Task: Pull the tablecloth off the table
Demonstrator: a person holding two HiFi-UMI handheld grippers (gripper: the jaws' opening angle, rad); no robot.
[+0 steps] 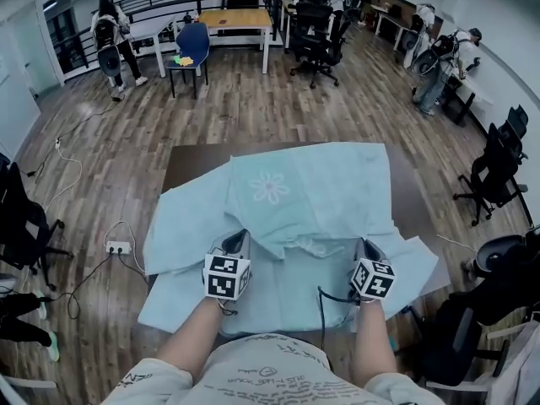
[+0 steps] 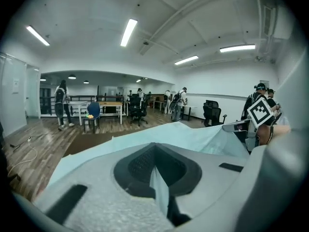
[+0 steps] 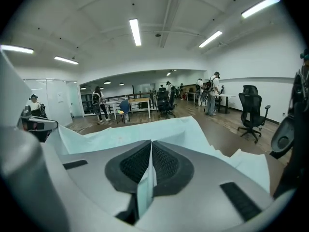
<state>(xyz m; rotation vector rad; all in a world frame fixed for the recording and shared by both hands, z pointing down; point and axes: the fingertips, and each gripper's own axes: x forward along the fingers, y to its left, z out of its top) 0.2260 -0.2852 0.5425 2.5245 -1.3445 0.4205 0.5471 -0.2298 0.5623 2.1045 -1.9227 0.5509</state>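
Jaws of the left gripper (image 1: 239, 236) clamped on a fold of the pale blue tablecloth (image 1: 312, 192), right gripper (image 1: 364, 245) likewise pinching a fold, cloth rumpled and folded back across the dark table (image 1: 190, 163), office chairs (image 1: 316, 36) beyond.

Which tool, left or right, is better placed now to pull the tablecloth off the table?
Neither clearly. The left tool and the right tool are each shut on a fold of the tablecloth, level with each other at the near side of the table. Pulling with both together seems best.
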